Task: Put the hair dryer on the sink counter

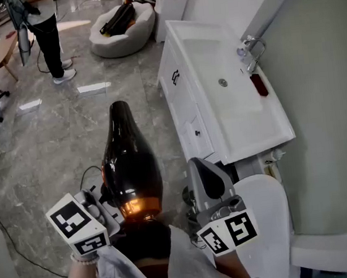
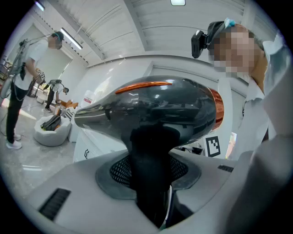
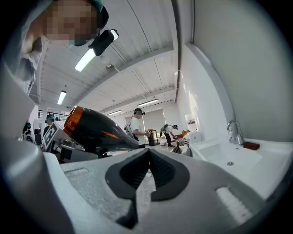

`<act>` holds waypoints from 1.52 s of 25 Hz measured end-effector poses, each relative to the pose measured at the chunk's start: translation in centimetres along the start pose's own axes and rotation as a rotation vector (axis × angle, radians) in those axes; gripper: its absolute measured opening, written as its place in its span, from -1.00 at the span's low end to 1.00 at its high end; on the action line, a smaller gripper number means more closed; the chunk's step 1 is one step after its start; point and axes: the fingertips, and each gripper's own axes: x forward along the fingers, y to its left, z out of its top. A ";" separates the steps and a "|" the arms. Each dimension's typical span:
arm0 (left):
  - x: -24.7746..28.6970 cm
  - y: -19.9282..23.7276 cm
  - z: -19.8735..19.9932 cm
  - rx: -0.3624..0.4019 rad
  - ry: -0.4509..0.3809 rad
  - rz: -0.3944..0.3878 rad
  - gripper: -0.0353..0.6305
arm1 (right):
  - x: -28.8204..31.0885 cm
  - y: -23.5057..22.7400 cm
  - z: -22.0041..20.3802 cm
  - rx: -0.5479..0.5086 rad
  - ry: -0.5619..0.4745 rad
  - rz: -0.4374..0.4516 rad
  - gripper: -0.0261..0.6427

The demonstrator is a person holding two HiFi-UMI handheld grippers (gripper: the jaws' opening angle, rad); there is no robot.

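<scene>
Flanking grey marble floor [image 1: 67,135]: white sink counter [image 1: 266,129] (faucet [image 1: 252,51] at wall).

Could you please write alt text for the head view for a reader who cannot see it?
Seen from above, the left gripper holds a glossy black hair dryer with a copper band by its handle, nozzle pointing away over the grey marble floor. The right gripper, shut and empty, hovers beside a white sink counter with a chrome tap.

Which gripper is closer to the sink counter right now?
Right. The right gripper sits just short of the sink counter's near corner, shut and empty. The left gripper is farther out over the floor, shut on the hair dryer's handle.
</scene>
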 end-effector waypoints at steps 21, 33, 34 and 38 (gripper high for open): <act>0.7 -1.3 0.7 -0.017 -0.023 0.043 -0.39 | -2.0 -1.4 0.9 -0.012 -0.023 0.020 -0.93; 3.6 -1.7 0.4 -0.013 -0.048 0.056 -0.40 | -3.6 -5.0 -0.4 -0.007 -0.029 0.014 -0.93; 3.7 -1.4 0.6 -0.013 -0.049 0.053 -0.40 | -3.3 -5.3 -0.4 0.000 -0.031 0.011 -0.93; 3.8 0.2 1.1 -0.012 -0.049 0.035 -0.40 | -1.8 -5.7 -0.4 0.001 -0.035 -0.013 -0.93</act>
